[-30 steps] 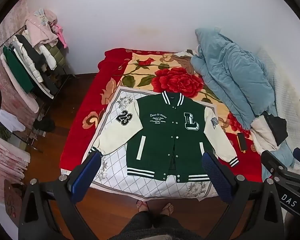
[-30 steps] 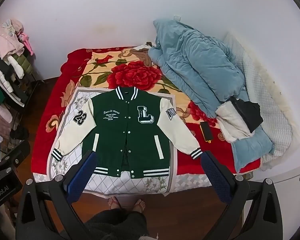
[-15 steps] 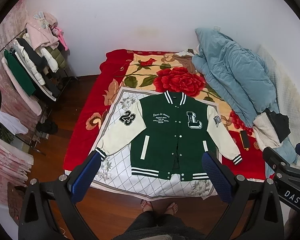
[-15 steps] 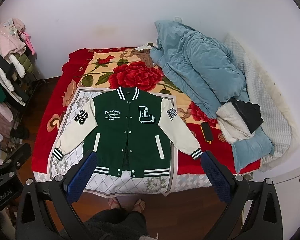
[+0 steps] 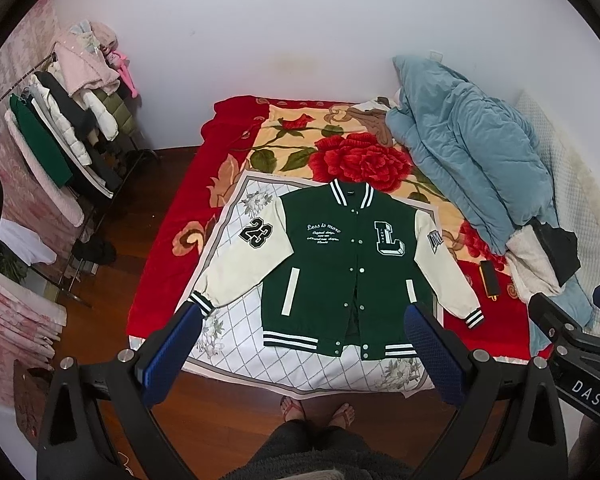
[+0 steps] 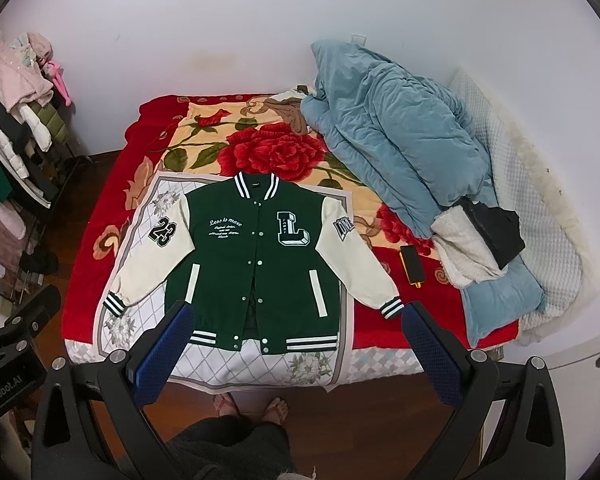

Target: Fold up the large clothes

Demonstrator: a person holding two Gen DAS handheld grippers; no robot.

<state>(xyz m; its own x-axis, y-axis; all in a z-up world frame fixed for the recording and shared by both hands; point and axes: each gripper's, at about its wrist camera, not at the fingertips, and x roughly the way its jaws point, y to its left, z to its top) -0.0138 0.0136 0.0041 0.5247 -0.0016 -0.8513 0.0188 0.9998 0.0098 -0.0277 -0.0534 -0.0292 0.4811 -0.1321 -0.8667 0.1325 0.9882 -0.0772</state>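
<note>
Jacket lies flat, sleeves spread, on the white mat on the bed; both views have drawn back slightly (no fold begun), left gripper and right gripper splayed empty.

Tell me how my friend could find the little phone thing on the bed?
Look at the bed with the big red rose blanket. Between the green jacket's cream sleeve and the blue quilt pile lies a small black slab with an orange edge. It is the only flat, hard-looking thing among all the soft cloth.
</note>
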